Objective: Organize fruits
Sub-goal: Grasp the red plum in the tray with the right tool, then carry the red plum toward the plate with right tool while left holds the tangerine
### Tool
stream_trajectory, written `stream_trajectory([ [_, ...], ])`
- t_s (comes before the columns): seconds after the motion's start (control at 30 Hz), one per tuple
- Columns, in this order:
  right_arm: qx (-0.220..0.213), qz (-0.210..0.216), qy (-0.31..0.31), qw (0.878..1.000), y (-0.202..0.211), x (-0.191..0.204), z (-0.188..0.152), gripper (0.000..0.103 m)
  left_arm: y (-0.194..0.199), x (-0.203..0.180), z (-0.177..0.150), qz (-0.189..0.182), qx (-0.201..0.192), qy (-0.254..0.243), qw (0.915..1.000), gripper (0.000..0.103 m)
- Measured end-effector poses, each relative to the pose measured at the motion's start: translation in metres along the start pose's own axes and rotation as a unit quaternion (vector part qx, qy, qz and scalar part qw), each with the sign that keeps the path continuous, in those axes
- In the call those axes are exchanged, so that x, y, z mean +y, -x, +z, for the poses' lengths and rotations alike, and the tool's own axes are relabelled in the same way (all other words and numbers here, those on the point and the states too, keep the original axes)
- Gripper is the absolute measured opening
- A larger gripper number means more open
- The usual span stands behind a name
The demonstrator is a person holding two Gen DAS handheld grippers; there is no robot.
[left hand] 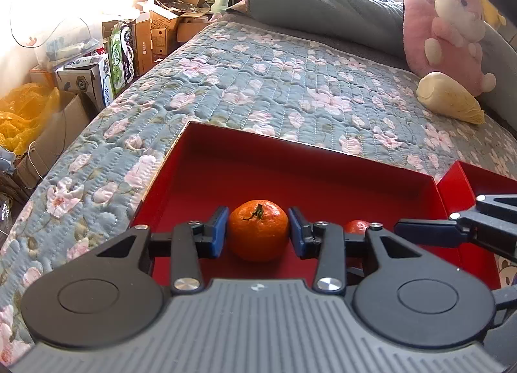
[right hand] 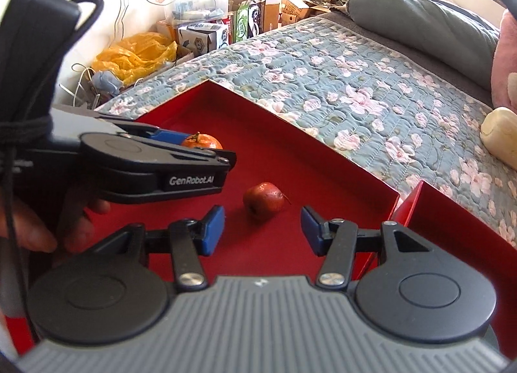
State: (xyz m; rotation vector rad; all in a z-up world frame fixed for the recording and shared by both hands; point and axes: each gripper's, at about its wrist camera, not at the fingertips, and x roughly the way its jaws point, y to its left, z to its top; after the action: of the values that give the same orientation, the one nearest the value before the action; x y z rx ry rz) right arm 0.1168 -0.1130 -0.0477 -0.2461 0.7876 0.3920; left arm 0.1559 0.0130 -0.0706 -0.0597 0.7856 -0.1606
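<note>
Left gripper straddles the mandarin on the floor of the red tray, blue pads at both sides; can't tell if they actually touch or clamp it. Right gripper has jaws spread wide, nothing held, with the small red fruit just ahead on the tray floor. Tray sits on the floral quilt.

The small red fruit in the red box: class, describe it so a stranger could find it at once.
On the floral quilt sits a shallow red box. Inside, ahead of the right gripper and its open jaws, lies the small red fruit. Unlike the larger orange tangerine between the left gripper's jaws, it is darker red, smaller, with a thin stalk.
</note>
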Motion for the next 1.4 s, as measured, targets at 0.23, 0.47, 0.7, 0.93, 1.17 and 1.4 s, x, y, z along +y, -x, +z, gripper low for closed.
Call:
stream_trajectory([
  [0.23, 0.033, -0.009, 0.009, 0.999, -0.021, 0.002, 0.011, 0.043, 0.001, 0.004, -0.001, 0.002, -0.001, 0.004, 1.0000, 0.046],
  [0.47, 0.055, -0.011, -0.010, 0.998, -0.030, -0.004, 0.016, 0.035, 0.003, 0.003, -0.002, 0.004, 0.001, 0.000, 1.0000, 0.046],
  [0.7, 0.042, -0.013, -0.010, 0.999, -0.018, -0.003, 0.011, 0.035, 0.008, 0.002, -0.005, 0.010, 0.006, -0.004, 0.9999, 0.046],
  [0.93, 0.008, 0.002, -0.026, 1.000, 0.032, 0.000, -0.010, 0.034, 0.023, -0.003, -0.011, 0.023, 0.014, 0.014, 0.9995, 0.046],
  [1.17, -0.016, 0.019, -0.044, 0.999, 0.074, 0.009, -0.041, 0.034, 0.047, -0.023, -0.021, 0.026, 0.010, 0.015, 0.9995, 0.046],
  [1.4, -0.034, 0.023, -0.061, 0.997, 0.101, 0.007, -0.056, 0.034, 0.070, -0.031, -0.033, 0.029, -0.001, 0.021, 0.9993, 0.045],
])
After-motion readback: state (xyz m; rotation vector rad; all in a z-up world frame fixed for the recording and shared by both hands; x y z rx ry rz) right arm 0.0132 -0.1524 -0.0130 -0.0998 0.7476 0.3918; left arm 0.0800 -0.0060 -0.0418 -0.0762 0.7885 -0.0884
